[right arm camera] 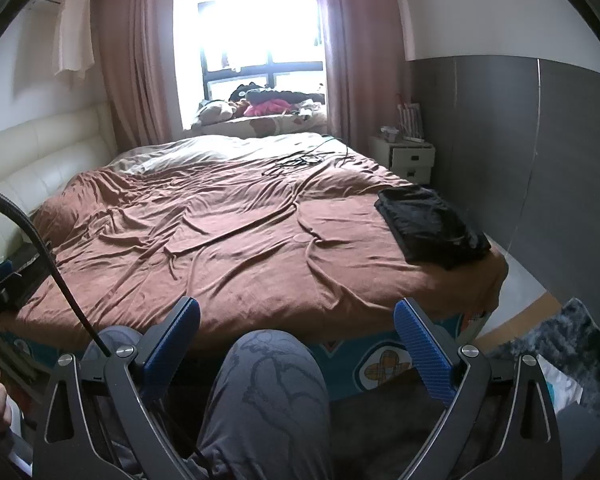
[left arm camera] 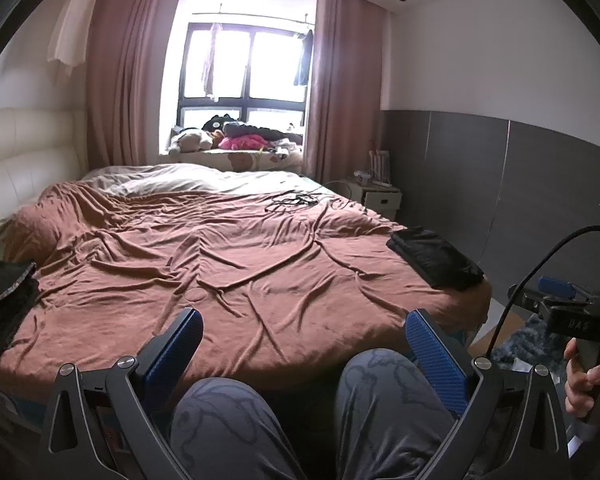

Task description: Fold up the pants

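A folded black pair of pants [left arm camera: 434, 257] lies flat on the near right corner of the bed; it also shows in the right wrist view [right arm camera: 432, 226]. A dark garment pile [left arm camera: 4, 300] sits at the bed's left edge. My left gripper [left arm camera: 304, 320] is open and empty, held low in front of the bed above the person's knees. My right gripper [right arm camera: 296, 312] is open and empty too, at the same height, and it also appears at the right edge of the left wrist view [left arm camera: 556, 300]. Both grippers are well short of the pants.
The bed's brown wrinkled cover [left arm camera: 220, 256] fills the middle. Black cables [left arm camera: 294, 200] lie on its far side. A white nightstand [right arm camera: 404, 158] stands at the far right by the grey wall. The person's knees in grey pajamas [right arm camera: 268, 380] are below the grippers.
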`<state>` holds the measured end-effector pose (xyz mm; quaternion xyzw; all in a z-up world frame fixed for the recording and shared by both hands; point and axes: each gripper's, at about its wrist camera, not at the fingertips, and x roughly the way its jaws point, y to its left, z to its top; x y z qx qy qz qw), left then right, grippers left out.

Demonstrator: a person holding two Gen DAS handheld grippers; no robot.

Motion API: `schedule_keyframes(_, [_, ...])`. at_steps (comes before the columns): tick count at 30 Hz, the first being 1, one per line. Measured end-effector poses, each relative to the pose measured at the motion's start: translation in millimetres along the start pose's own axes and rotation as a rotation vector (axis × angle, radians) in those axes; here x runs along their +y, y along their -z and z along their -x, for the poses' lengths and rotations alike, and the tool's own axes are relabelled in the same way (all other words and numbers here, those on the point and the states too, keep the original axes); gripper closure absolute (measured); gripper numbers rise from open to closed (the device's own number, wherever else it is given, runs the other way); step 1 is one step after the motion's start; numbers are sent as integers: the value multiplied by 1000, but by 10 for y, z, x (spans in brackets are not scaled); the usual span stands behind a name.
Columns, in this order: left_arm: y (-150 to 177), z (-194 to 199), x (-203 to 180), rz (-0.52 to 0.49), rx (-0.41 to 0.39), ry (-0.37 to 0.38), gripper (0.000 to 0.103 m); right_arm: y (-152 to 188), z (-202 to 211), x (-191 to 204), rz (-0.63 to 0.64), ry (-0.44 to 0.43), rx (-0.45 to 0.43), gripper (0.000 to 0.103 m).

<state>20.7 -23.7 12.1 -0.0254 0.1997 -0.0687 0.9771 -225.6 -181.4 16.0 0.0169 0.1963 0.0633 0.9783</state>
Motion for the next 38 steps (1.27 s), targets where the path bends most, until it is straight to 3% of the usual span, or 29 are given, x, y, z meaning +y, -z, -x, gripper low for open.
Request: schedule_keyframes(38, [33, 198, -124, 11, -18, -3, 1, 38, 130, -59, 28, 5, -20, 5])
